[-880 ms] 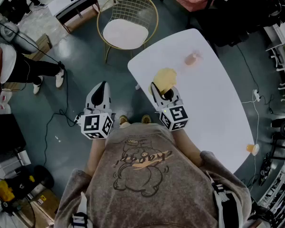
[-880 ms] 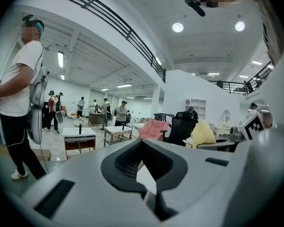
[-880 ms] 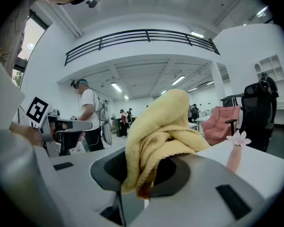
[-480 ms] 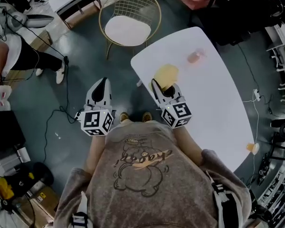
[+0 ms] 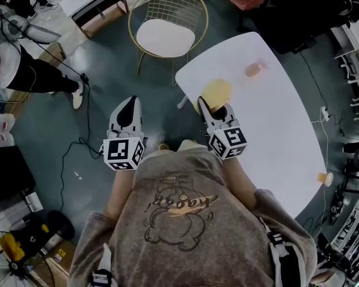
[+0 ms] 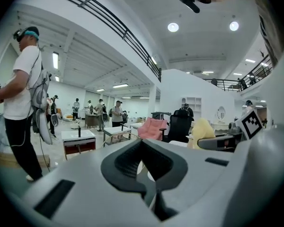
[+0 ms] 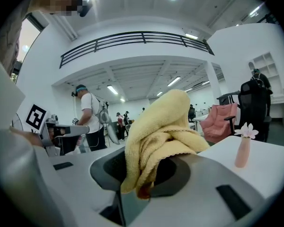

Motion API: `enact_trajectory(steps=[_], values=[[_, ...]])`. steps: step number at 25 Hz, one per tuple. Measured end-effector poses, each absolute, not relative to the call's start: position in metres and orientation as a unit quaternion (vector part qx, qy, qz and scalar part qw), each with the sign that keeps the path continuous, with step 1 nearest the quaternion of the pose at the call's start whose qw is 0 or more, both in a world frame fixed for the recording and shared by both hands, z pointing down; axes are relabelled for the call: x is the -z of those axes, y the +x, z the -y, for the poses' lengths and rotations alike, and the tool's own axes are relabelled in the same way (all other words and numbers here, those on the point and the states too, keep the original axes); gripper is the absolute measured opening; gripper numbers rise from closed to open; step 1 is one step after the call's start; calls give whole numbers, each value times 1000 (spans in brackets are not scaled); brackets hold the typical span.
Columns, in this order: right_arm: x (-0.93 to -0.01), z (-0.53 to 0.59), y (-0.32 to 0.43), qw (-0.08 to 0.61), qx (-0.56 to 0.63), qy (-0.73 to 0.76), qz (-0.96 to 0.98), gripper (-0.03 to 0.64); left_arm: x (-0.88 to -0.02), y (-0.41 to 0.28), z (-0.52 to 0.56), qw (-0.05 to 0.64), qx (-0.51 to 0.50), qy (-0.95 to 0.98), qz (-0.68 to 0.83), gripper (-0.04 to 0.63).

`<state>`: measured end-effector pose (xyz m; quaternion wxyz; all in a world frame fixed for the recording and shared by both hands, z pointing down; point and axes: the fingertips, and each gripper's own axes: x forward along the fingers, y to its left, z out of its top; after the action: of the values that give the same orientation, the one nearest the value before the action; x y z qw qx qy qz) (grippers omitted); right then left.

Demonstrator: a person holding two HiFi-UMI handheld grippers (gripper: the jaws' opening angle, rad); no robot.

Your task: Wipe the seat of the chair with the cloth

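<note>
The chair has a gold wire frame and a round white seat; it stands on the floor ahead of me, left of the white table. My right gripper hovers over the table's near left edge, shut on the yellow cloth. In the right gripper view the cloth bunches up out of the right gripper. My left gripper hangs over the floor, shut and empty, well short of the chair. In the left gripper view, the left gripper points toward the chair.
A small pink vase stands on the table beyond the cloth, and an orange object sits at its right edge. A person stands at the left, with cables on the floor. A low bench is behind the chair.
My right gripper has kept the cloth and drifted slightly right along the table edge. The left gripper has hardly moved. The person at the left has shifted position.
</note>
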<state>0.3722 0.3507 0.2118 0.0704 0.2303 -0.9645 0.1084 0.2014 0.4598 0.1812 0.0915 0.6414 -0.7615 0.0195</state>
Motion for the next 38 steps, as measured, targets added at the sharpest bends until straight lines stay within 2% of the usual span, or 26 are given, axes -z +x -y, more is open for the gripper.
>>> enact_trajectory(steps=[8, 17, 38], values=[[-209, -350, 360, 74, -101, 246, 961, 115, -175, 188, -451, 96, -3, 654, 750, 6], [-225, -324, 310, 76, -107, 241, 962, 115, -187, 147, -421, 105, 9, 655, 749, 6], [-239, -134, 164, 100, -116, 242, 958, 115, -182, 7, -220, 120, 3, 675, 728, 6]])
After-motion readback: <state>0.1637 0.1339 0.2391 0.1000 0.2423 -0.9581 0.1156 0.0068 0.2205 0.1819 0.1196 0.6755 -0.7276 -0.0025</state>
